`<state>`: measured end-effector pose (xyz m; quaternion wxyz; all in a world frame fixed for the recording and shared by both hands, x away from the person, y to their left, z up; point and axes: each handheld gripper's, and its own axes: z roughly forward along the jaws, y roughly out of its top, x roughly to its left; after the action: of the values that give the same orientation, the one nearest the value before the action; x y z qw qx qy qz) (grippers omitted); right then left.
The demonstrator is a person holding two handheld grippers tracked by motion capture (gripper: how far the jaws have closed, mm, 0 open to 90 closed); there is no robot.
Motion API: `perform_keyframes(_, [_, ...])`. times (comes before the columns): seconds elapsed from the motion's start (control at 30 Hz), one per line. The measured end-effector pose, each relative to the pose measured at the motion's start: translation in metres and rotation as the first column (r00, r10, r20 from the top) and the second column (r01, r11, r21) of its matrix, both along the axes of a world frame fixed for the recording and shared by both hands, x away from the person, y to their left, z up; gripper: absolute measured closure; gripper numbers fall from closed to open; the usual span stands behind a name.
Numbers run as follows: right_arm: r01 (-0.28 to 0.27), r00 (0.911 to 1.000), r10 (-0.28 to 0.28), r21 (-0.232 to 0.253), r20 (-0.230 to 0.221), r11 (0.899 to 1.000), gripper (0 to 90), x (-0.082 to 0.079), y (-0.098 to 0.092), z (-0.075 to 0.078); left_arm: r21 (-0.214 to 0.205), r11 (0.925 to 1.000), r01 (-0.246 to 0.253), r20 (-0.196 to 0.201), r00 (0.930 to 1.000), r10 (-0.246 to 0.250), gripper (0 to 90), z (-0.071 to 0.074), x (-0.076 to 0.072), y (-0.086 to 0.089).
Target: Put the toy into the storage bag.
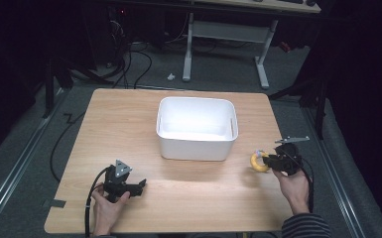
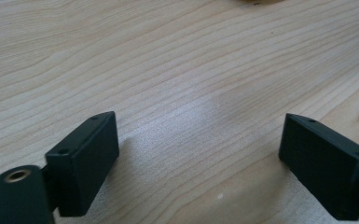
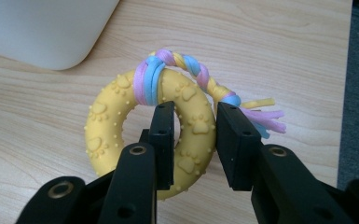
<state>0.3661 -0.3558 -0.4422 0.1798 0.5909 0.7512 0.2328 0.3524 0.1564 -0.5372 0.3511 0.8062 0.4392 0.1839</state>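
Right claw (image 3: 193,140) clamped across yellow ring toy's (image 3: 121,121) rim at surface's (image 1: 129,119) 4 o'clock, beside white bin (image 1: 197,144); looks light, rubbery, nubbed for grip, rope tail (image 3: 261,114) floppy, so hold rim; left claw (image 2: 198,158) wide open, empty.

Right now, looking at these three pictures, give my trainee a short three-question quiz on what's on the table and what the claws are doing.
1. True or false: the right claw grips the yellow ring toy with one jaw through its hole.
2. The left claw is: A) shut on a rope, B) open over bare table, C) inside the tub.
3. Fill in: the white tub holds ____.

Key: 1 true; 2 B; 3 nothing.
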Motion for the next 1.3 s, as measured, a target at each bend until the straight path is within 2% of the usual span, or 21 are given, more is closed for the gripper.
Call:
perform_keyframes(0.37, [-0.025, 0.9991, 0.025, -0.007, 0.035, 1.0, 69.1, 0.007, 0.005, 0.025, -0.001, 1.0, -0.005, 0.0, 1.0, 0.005, 14.1, 0.0, 0.0, -0.001])
perform_keyframes(0.47, [-0.033, 0.9988, 0.033, -0.001, 0.036, 0.999, 69.1, 0.008, 0.006, 0.032, -0.001, 1.0, -0.005, 0.0, 1.0, 0.005, 14.1, 0.0, 0.0, -0.001])
perform_keyframes(0.63, [-0.05, 0.9981, 0.051, -0.016, 0.034, 0.999, 69.1, 0.01, 0.007, 0.04, -0.001, 1.0, -0.008, 0.001, 1.0, 0.008, 14.1, 0.0, 0.001, -0.002])
perform_keyframes(0.87, [-0.062, 0.9968, 0.062, -0.003, 0.05, 0.998, 69.1, 0.013, 0.01, 0.051, -0.002, 1.0, -0.01, 0.003, 0.9999, 0.01, 14.5, 0.0, 0.0, -0.002])
perform_keyframes(1.03, [-0.069, 0.9952, 0.07, -0.011, 0.068, 0.998, 69.1, 0.016, 0.013, 0.064, -0.002, 0.9999, -0.014, 0.003, 0.9999, 0.014, 14.7, 0.0, 0.0, -0.002])
perform_keyframes(1.3, [-0.089, 0.9912, 0.087, 0.014, 0.1, 0.996, 69.2, 0.019, 0.016, 0.088, -0.002, 0.9999, -0.015, 0.003, 0.9999, 0.015, 14.8, 0.0, 0.0, -0.002])
